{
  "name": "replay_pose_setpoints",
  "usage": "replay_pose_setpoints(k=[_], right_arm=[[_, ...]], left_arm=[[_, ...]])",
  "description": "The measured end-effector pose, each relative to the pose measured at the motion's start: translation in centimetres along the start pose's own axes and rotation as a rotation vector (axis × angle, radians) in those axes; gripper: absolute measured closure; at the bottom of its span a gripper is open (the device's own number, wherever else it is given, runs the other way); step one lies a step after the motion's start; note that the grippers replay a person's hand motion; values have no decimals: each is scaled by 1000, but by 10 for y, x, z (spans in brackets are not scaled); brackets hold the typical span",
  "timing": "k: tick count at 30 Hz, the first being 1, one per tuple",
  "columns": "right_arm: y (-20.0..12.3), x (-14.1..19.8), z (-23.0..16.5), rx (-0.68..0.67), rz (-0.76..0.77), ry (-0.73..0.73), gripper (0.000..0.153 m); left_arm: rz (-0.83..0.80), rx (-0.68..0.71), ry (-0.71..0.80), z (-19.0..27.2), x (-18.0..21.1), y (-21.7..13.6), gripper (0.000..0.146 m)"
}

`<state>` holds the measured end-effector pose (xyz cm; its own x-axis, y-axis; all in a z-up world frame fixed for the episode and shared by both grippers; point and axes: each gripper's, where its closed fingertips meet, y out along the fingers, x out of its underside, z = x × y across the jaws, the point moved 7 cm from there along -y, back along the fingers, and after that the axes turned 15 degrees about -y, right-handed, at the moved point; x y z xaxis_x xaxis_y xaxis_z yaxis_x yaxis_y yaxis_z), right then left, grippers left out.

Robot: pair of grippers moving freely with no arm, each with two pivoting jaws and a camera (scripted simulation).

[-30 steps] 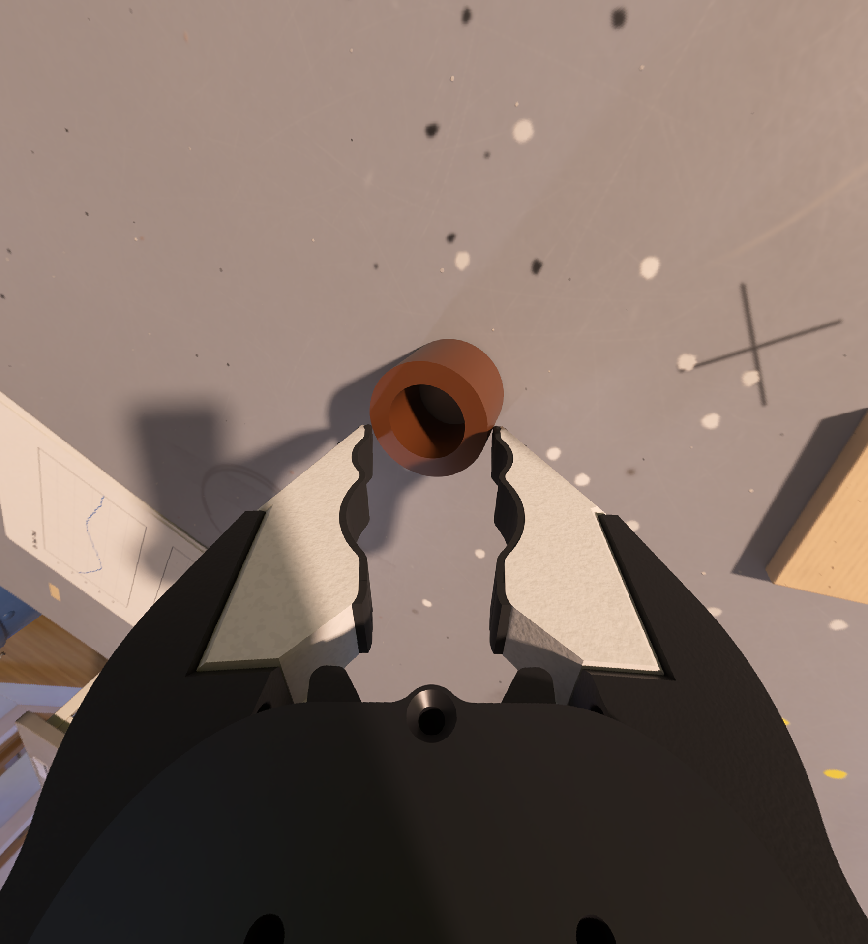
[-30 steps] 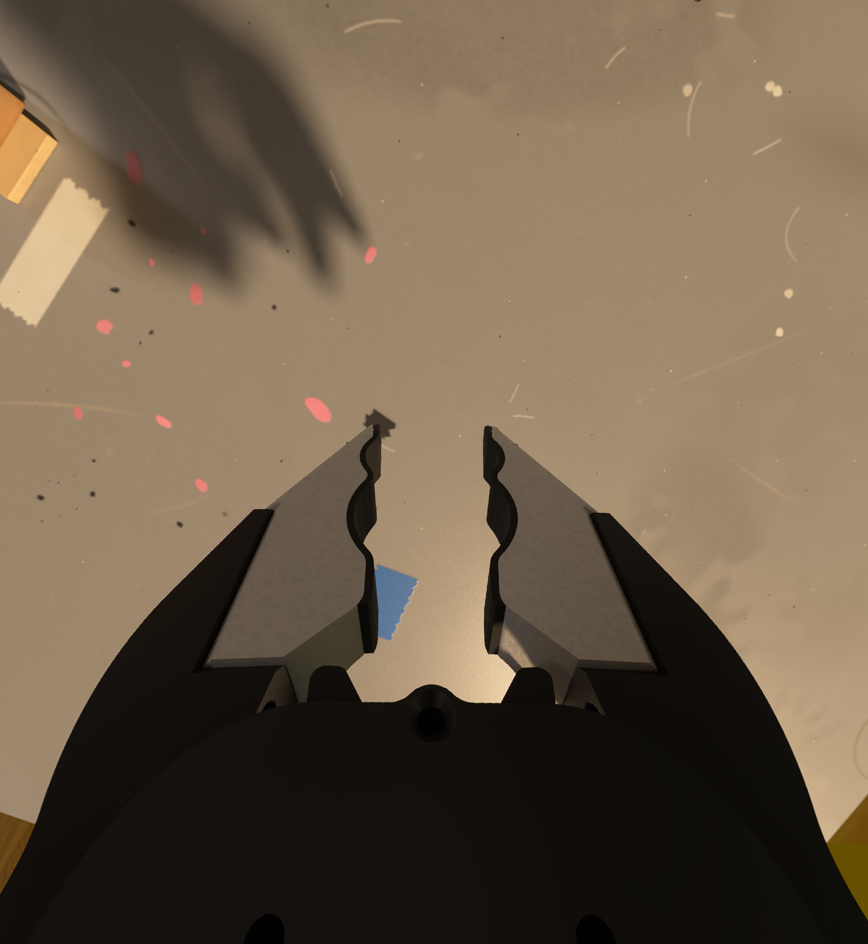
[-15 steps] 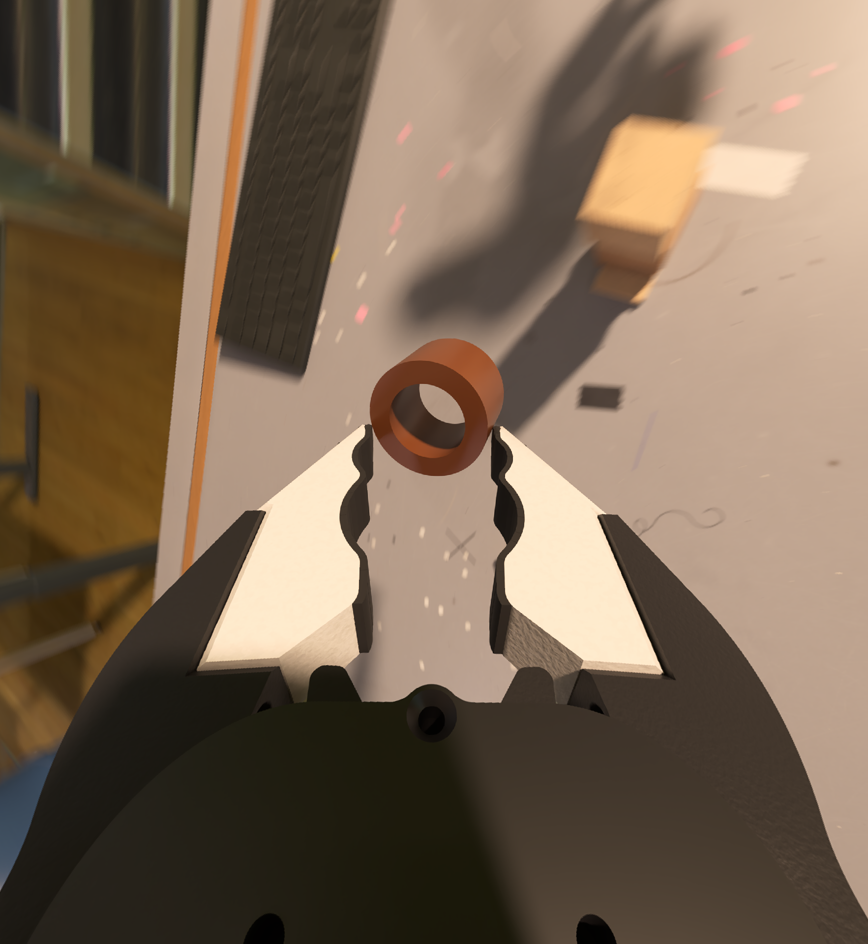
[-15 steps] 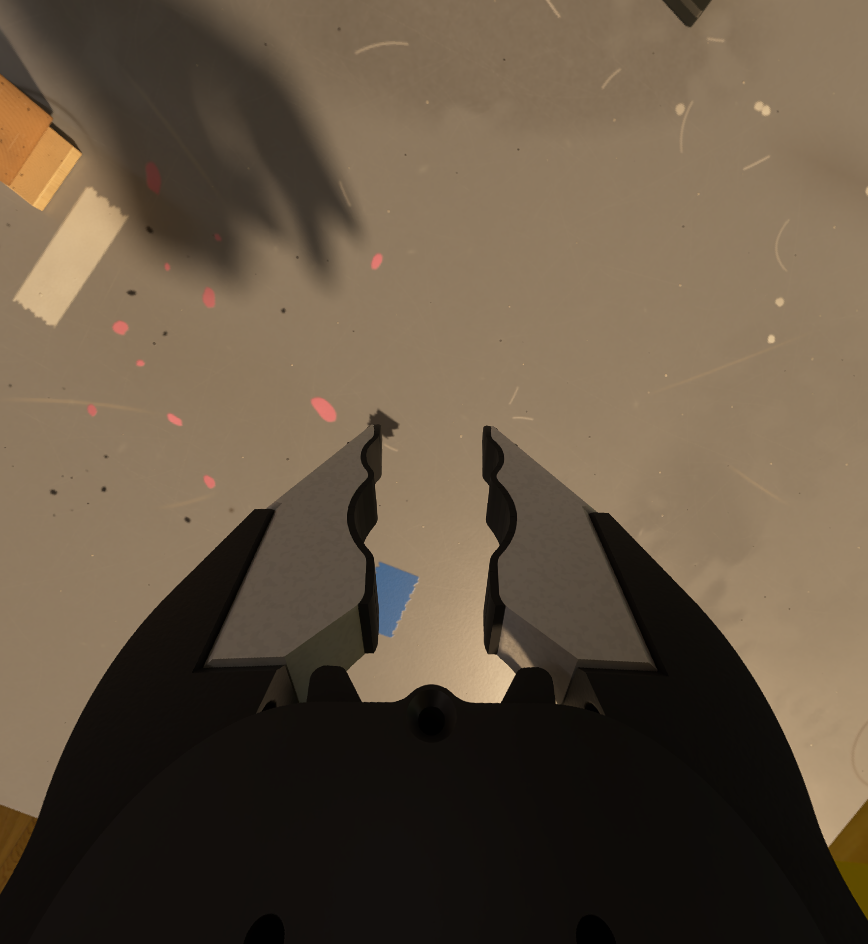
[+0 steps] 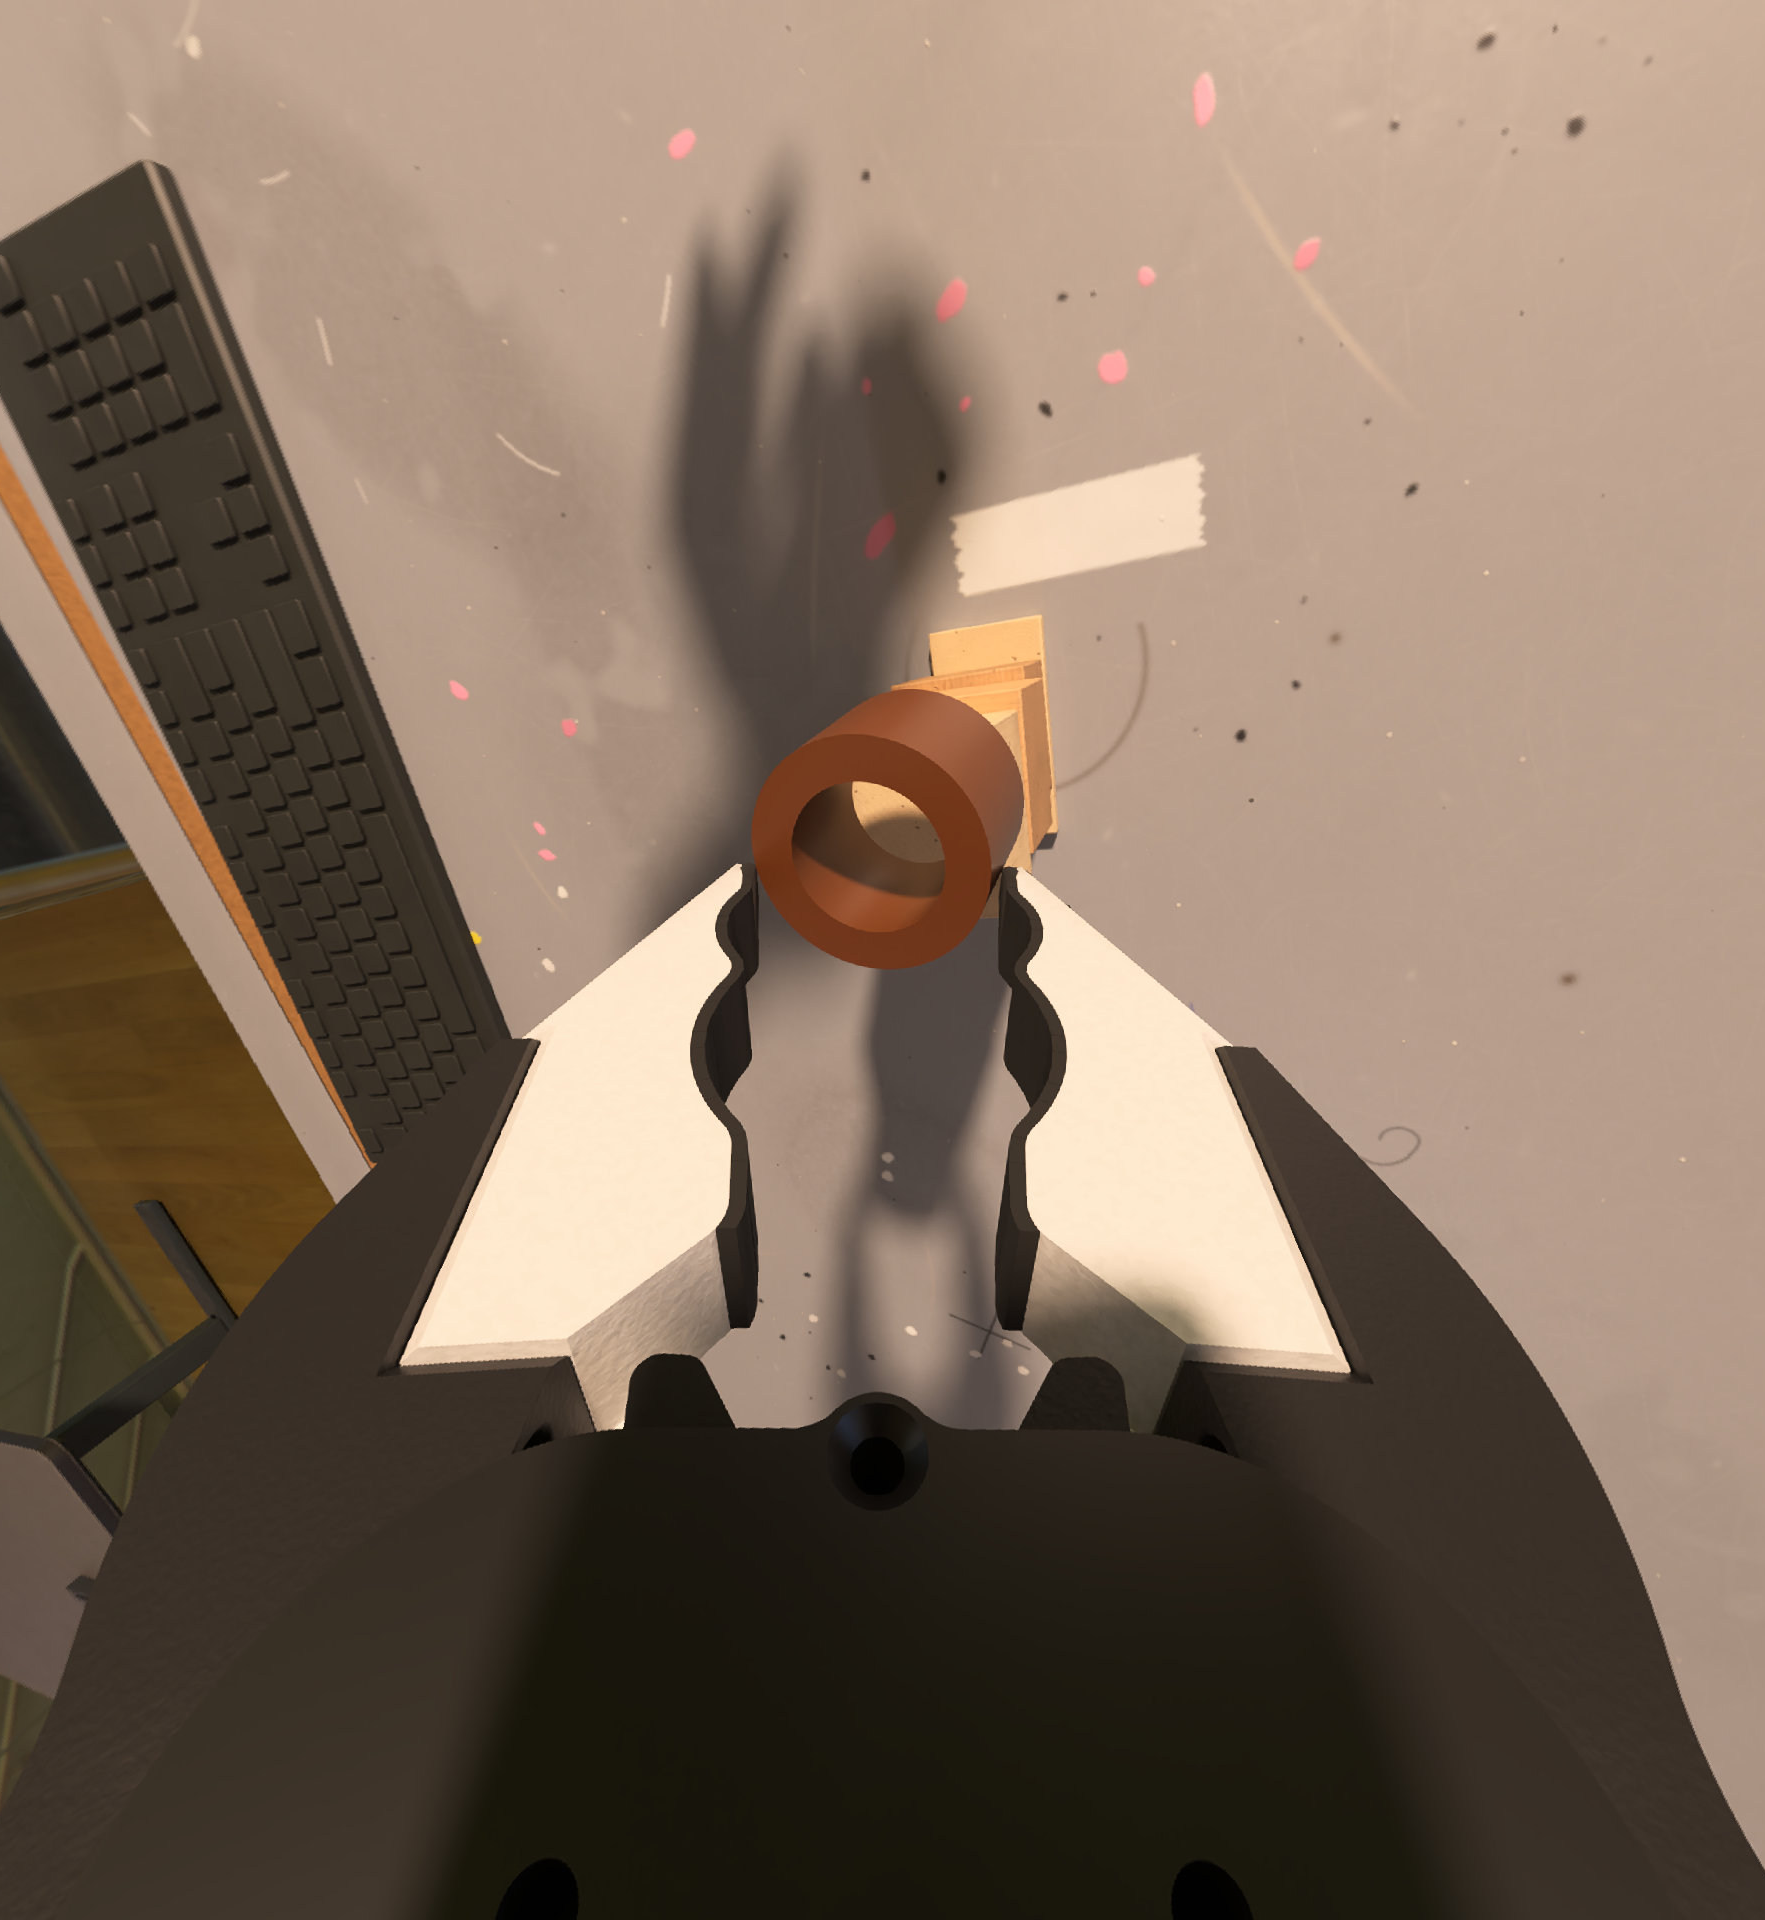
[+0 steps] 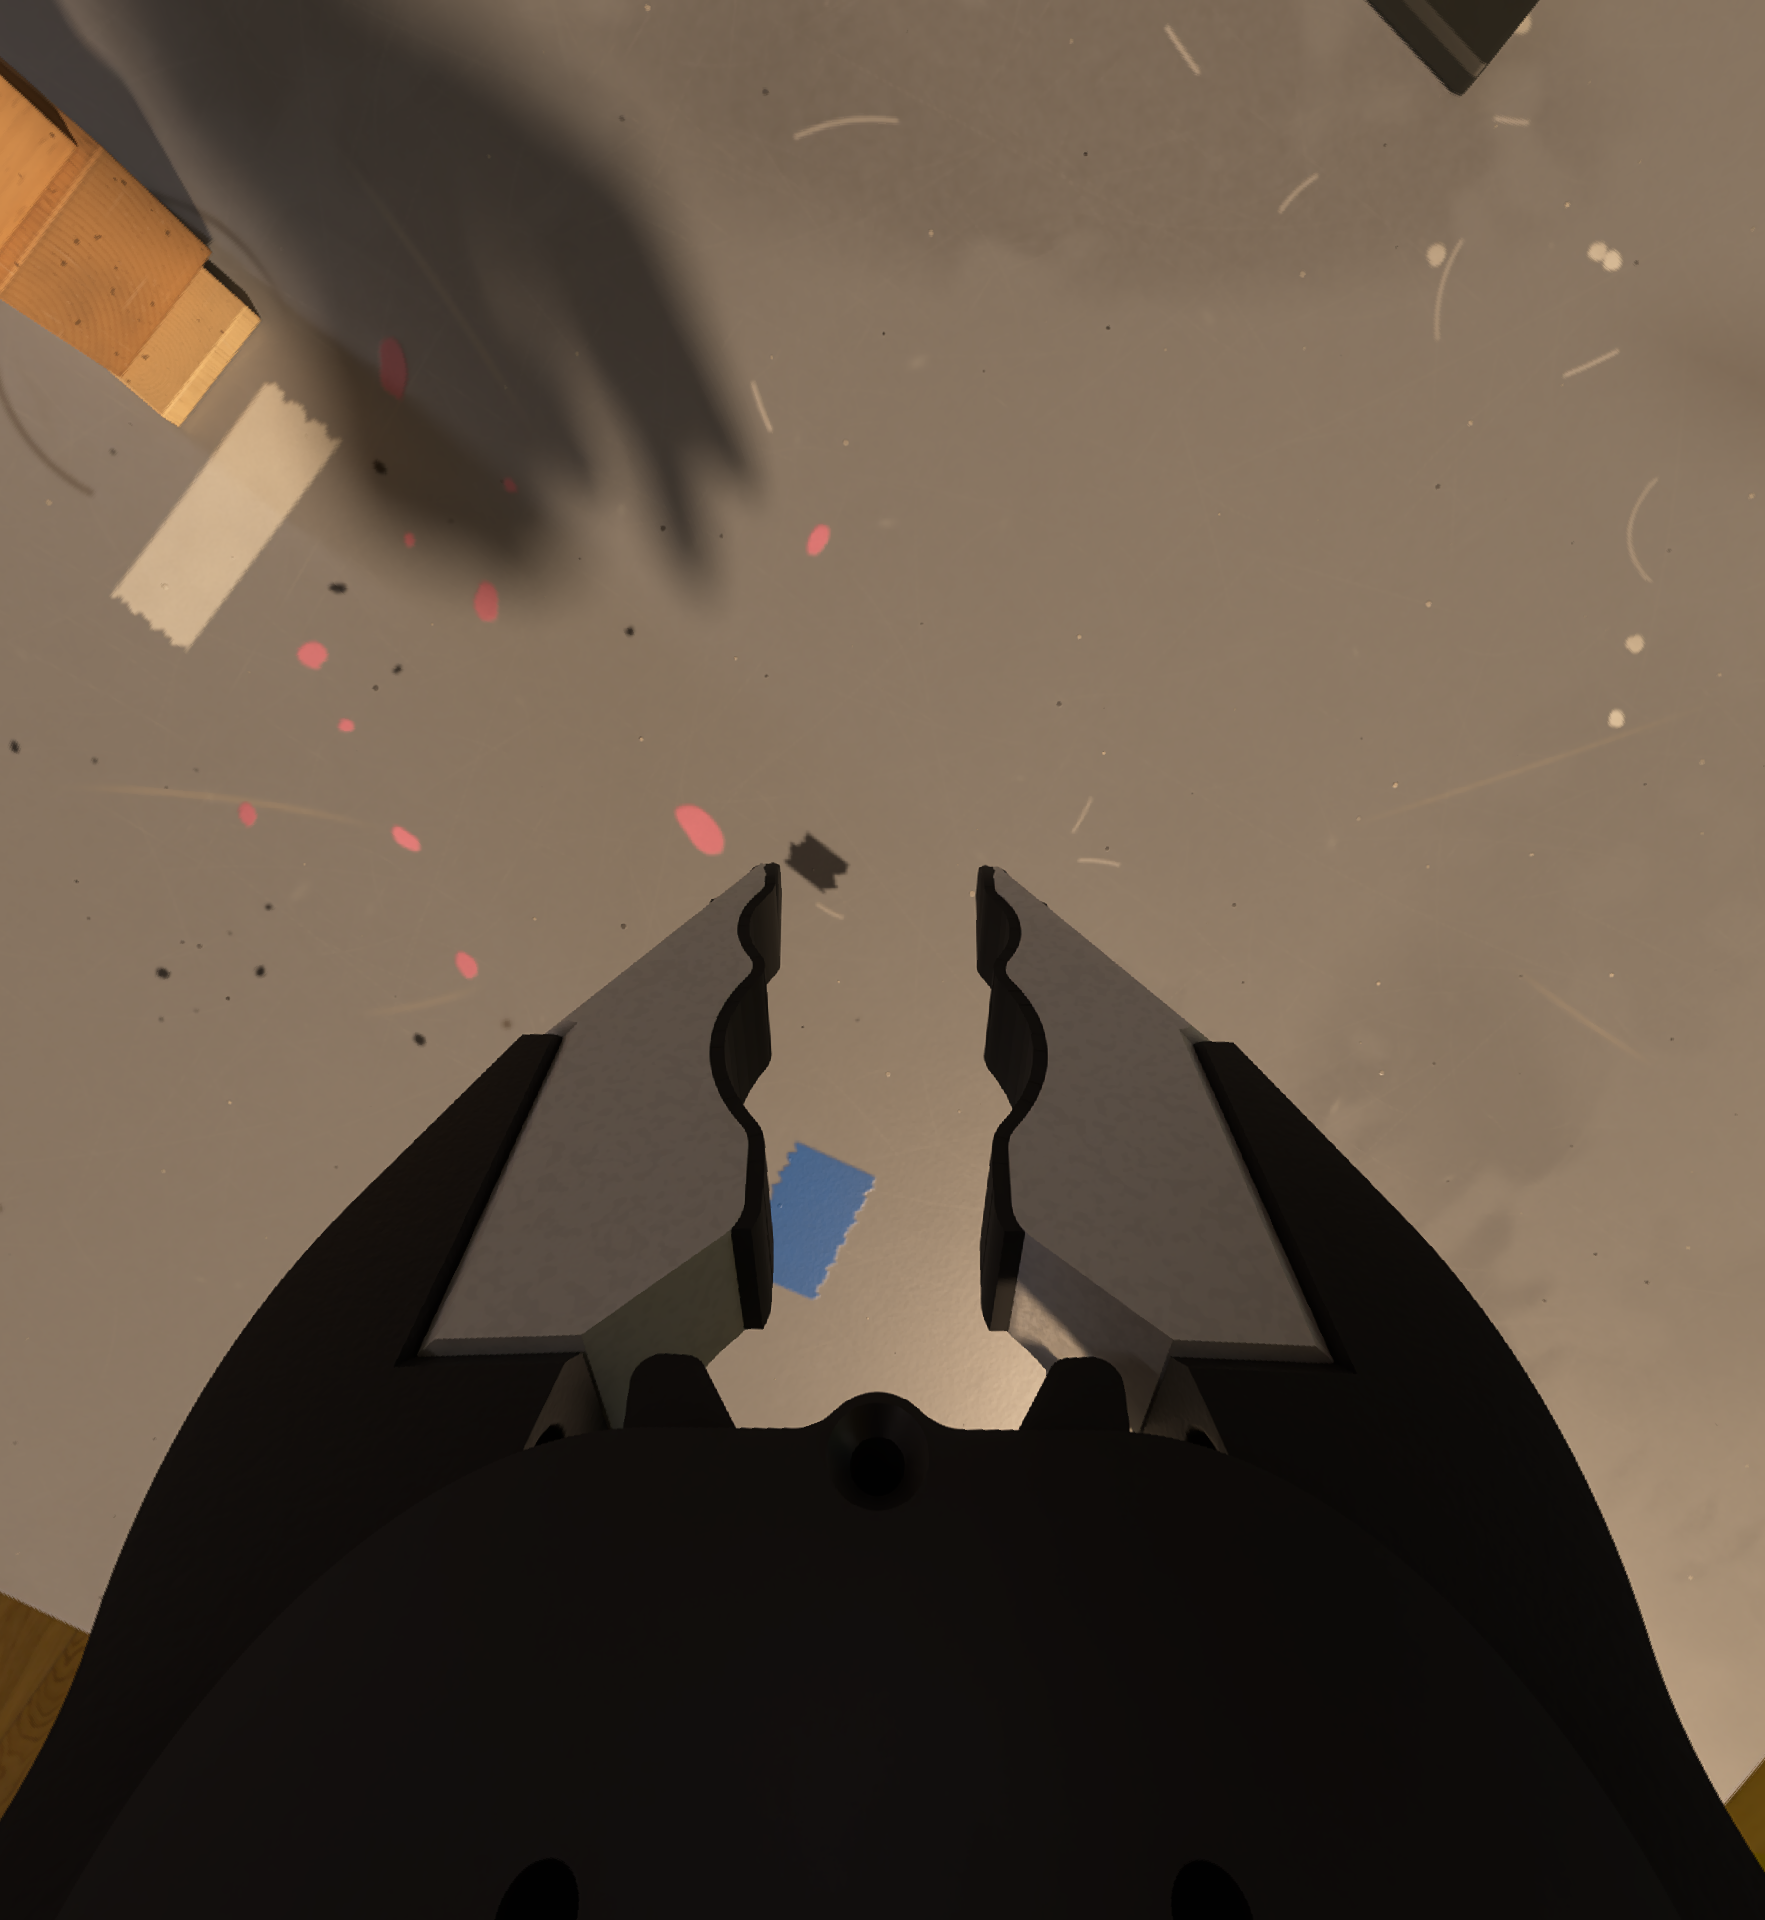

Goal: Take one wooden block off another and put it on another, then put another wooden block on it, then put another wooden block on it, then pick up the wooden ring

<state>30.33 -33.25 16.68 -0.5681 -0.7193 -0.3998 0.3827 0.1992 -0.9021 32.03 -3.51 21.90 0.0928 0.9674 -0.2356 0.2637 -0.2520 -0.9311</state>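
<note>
My left gripper is shut on the brown wooden ring, held at its fingertips well above the table, its hole facing the camera. Behind and below the ring stands a stack of pale wooden blocks, mostly hidden by the ring. The same stack shows at the top left of the right wrist view, leaning away in perspective. My right gripper is open and empty, hovering over bare table.
A black keyboard lies along the table's left edge, with floor beyond. A strip of pale tape lies past the stack, also in the right wrist view. A blue tape scrap lies under the right gripper.
My left gripper has swung with the ring from looking along the table to looking down at the block stack, which now sits right behind the ring. The right gripper has drifted slightly toward the stack.
</note>
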Motion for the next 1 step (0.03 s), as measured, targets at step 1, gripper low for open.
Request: replay_pose_setpoints(k=[1], right_arm=[[0, 0, 0, -1, 1, 1, 115]], left_arm=[[-12, 5, 8, 0, 0, 2, 100]])
